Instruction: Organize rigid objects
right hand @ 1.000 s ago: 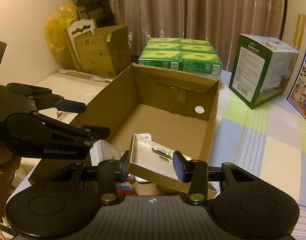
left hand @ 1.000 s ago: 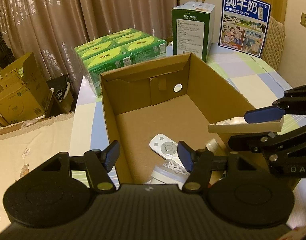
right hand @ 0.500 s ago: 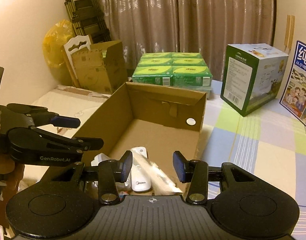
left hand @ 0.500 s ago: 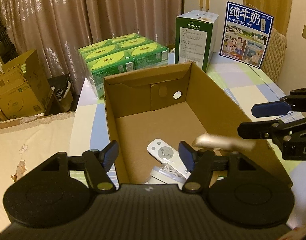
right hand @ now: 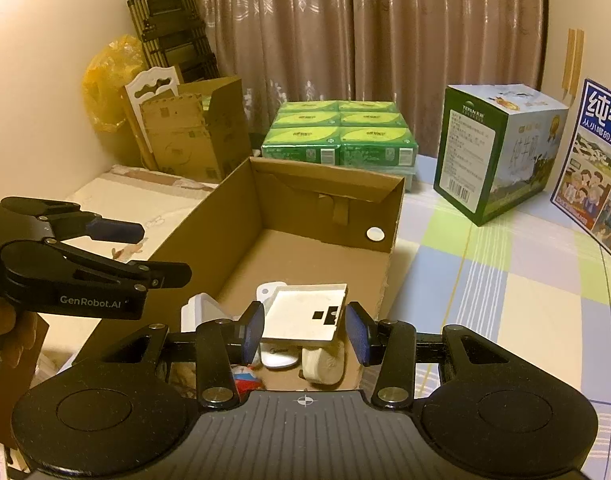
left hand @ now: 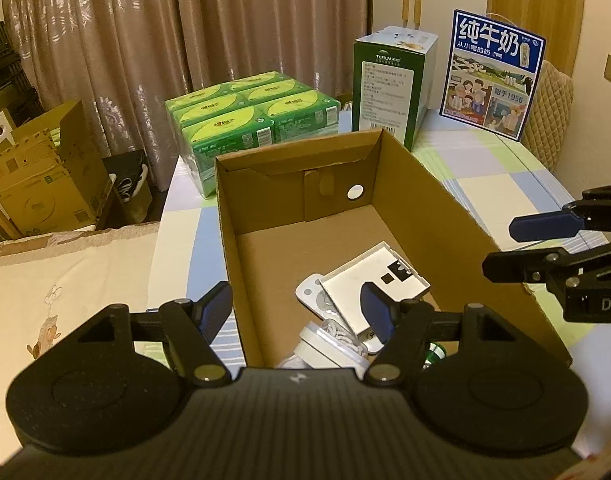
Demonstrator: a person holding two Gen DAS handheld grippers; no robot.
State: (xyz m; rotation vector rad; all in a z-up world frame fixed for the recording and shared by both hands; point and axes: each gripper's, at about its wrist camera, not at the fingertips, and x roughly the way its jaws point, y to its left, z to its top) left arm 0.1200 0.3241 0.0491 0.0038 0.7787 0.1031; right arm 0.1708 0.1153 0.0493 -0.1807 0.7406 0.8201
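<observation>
Two grippers are in your hands above one open cardboard box (left hand: 417,184), and that box is your landmark. It sits on the checked tablecloth (right hand: 517,280) and takes up the middle of both views, its flaps folded inside at the far wall, where a round hole shows pale.

Beyond the box's far wall you have a shrink-wrapped block of green tissue packs (left hand: 249,116). To the far right of the box stands a green and white milk carton case (right hand: 493,148), and further right again a blue milk bag (left hand: 493,72) with printed pictures. Off the box's left side, past the table edge, an open brown carton (right hand: 193,132) stands on the floor.

Inside the box, at its near end, a flat white plate (right hand: 305,312) with dark cut-outs lies tilted on top of the other things. Under it, toward the near left of the box floor, you can see a white remote control (left hand: 311,294), and nearer still a white tub (left hand: 333,346) with a cord coiled in it. A second white remote (right hand: 279,356) and a pale rounded lump show below the plate in the right wrist view.

Your left gripper (left hand: 297,308) hovers over the box's near left wall with its fingers spread wide and nothing between them. Your right gripper (right hand: 303,332) hangs over the box's near right side, its blue pads (right hand: 255,326) apart, either side of the plate as seen from above, and not touching it.
</observation>
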